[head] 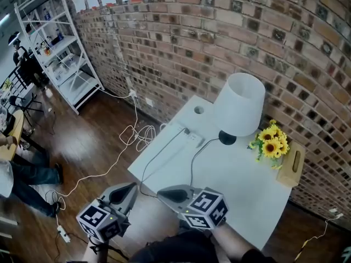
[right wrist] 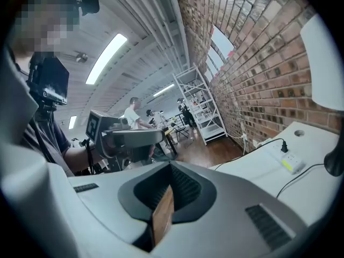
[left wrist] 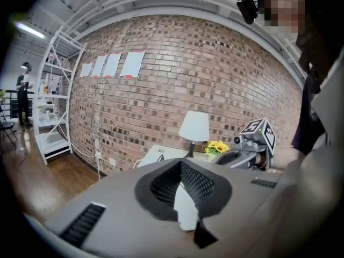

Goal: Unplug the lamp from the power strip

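Right tool [head: 167, 194] and left tool [head: 130, 188], both closed and empty, hover short of the power strip [head: 190, 138]. It lies ahead across the desk [head: 241, 185], lengthwise along the brick wall [head: 247, 32], nearer the right tool. The lamp [head: 238, 103] stands just right of it. Whether the strip's black plug [right wrist: 283, 144] is the lamp's is unclear.

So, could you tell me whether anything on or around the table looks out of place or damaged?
Nothing looks damaged or spilled. The lamp stands upright beside the sunflowers, and the power strip lies flat on the table. Only the white cable looks untidy, lying in loose loops on the floor.
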The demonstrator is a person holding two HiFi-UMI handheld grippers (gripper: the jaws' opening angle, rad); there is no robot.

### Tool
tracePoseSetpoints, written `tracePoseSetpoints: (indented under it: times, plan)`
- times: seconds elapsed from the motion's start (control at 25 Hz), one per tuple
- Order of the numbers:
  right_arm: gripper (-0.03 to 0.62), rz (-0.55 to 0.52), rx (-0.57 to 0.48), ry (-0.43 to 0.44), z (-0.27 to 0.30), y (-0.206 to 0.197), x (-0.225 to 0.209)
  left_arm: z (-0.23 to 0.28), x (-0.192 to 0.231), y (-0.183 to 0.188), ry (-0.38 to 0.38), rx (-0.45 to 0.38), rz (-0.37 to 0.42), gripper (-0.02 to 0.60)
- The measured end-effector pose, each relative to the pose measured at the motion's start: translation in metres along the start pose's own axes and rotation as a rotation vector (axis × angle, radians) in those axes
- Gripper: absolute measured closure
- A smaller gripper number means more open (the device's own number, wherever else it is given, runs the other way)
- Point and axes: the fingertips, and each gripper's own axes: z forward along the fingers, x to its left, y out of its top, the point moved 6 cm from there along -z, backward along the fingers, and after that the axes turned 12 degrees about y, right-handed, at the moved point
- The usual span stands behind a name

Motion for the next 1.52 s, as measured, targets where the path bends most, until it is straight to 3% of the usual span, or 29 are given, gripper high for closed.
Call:
tracePoseSetpoints:
  times: [0.2, 0.36, 0.52, 0.72, 0.92, 1.08, 1.36, 1.52]
  plan:
    - [0.591, -0.004, 0.042, -0.029, -0.015, -0.007, -0.025, 0.03, -0.001, 0.006, 0.013, -0.005, 0.024, 0.563]
    - [0.591, 0.006, -0.011, -0.04, -0.034, -0.002, -0.04, 0.052, 0.0, 0.007, 0.003, 0.002, 0.074, 0.563]
    - [0.591, -0.01, -0.015, -0.055, -0.049, 0.003, -0.055, 0.071, -0.02, 0.026, -0.021, 0.037, 0.034, 0.563]
    - [0.59, 0.016, -0.064, -0.108, -0.064, 0.006, -0.07, 0.097, -0.01, 0.021, -0.033, 0.033, 0.084, 0.563]
    - [0.59, 0.057, 0.027, -0.127, -0.063, -0.009, -0.079, 0.12, -0.024, 0.039, -0.094, 0.06, 0.077, 0.563]
    - [0.589, 0.086, 0.019, -0.208, -0.074, -0.011, -0.091, 0.148, -0.017, 0.042, -0.159, 0.05, 0.108, 0.563]
    - [0.59, 0.138, -0.001, -0.351, -0.079, -0.008, -0.107, 0.192, -0.008, 0.051, -0.275, 0.08, 0.079, 0.563]
    - [0.589, 0.11, -0.029, -0.431, -0.08, 0.001, -0.12, 0.22, 0.01, 0.045, -0.307, 0.077, 0.134, 0.563]
